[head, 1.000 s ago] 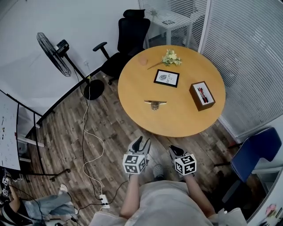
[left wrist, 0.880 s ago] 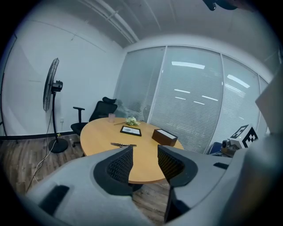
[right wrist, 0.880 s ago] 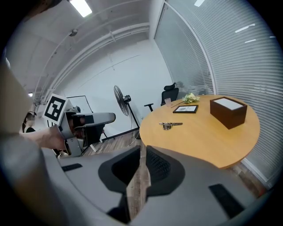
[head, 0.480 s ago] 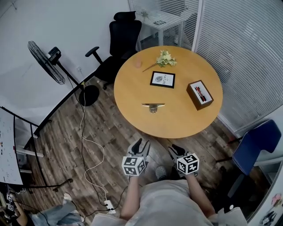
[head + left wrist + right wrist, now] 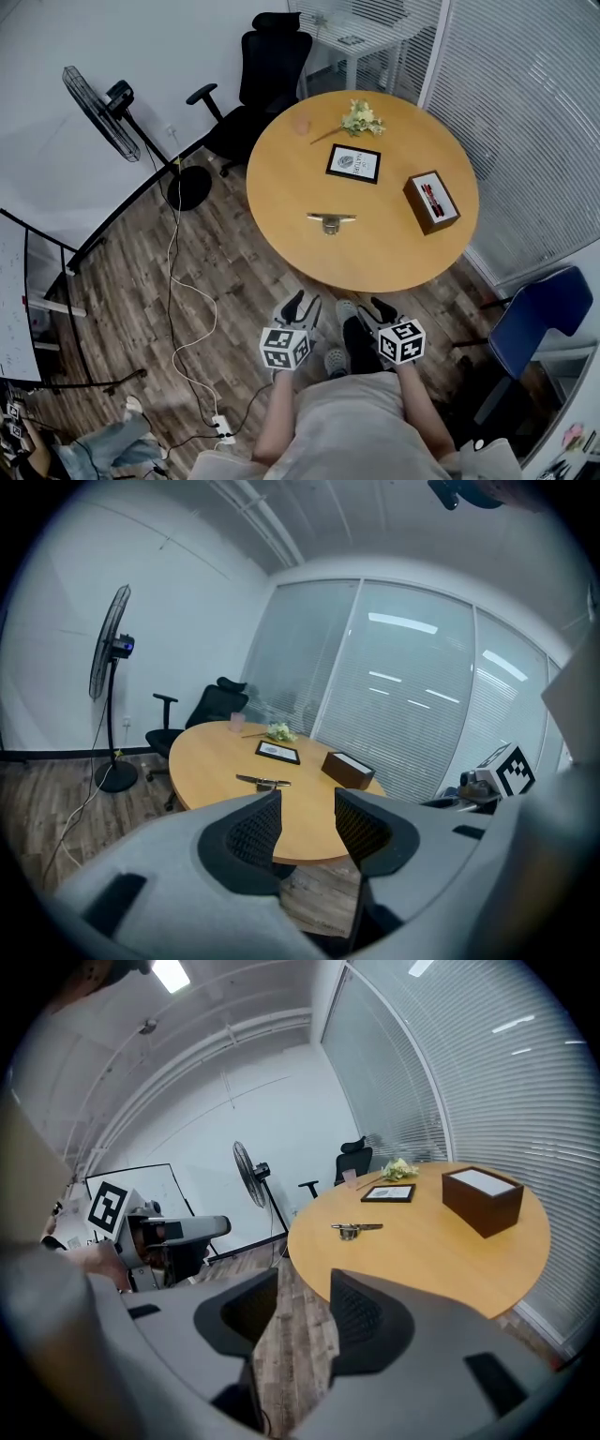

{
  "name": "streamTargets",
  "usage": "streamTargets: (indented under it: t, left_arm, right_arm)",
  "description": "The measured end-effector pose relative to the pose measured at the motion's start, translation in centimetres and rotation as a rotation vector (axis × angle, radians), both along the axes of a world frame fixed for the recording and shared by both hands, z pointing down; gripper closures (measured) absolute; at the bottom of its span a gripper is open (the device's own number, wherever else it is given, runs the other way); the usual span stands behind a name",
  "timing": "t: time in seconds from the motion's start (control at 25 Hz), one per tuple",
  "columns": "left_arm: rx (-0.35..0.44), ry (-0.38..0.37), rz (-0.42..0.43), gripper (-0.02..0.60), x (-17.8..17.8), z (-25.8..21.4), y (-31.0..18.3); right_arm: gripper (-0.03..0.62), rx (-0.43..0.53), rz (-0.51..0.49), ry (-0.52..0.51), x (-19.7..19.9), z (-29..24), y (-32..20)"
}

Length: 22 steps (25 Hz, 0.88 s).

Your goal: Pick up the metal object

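Observation:
A slim metal object (image 5: 330, 220) (image 5: 263, 782) (image 5: 356, 1229) lies on the round wooden table (image 5: 394, 248), near its front left edge. Both grippers hang over the floor in front of the table, well short of it. My left gripper (image 5: 302, 306) (image 5: 307, 819) is open with nothing between its fingers. My right gripper (image 5: 374, 309) (image 5: 302, 1309) is opening its jaws, and the gap between them holds nothing.
On the table are a framed picture (image 5: 353, 163), a brown box (image 5: 430, 202), a sprig of flowers (image 5: 361, 120) and a pink cup (image 5: 300, 125). A black office chair (image 5: 258, 94) and a standing fan (image 5: 117, 108) stand at the left, a blue chair (image 5: 534, 319) at the right. A cable (image 5: 183, 309) runs over the wood floor.
The head view has shifted slightly. The right gripper's jaws have spread apart. Both grippers stay low in front of the table.

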<state>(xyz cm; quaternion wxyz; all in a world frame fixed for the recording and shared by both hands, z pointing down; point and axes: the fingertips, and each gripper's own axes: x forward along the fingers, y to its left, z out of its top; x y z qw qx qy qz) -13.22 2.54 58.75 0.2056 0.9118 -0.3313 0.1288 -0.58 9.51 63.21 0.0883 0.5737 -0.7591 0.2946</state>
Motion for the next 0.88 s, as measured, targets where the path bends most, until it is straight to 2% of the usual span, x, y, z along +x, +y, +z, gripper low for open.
streamTargets:
  t: [0.52,0.88]
  left_arm:
    - [0.01,-0.002,-0.084,0.42,-1.2,-0.6,-5.6]
    - [-0.006,-0.004,-0.107,0.42,1.2,-0.7,-10.7]
  right_arm:
    - [0.411,0.024,-0.11,0.028,-0.7,-0.7,-8.4]
    - [0.381,0.034,-0.139,0.033,1.5,-1.4,-15.0]
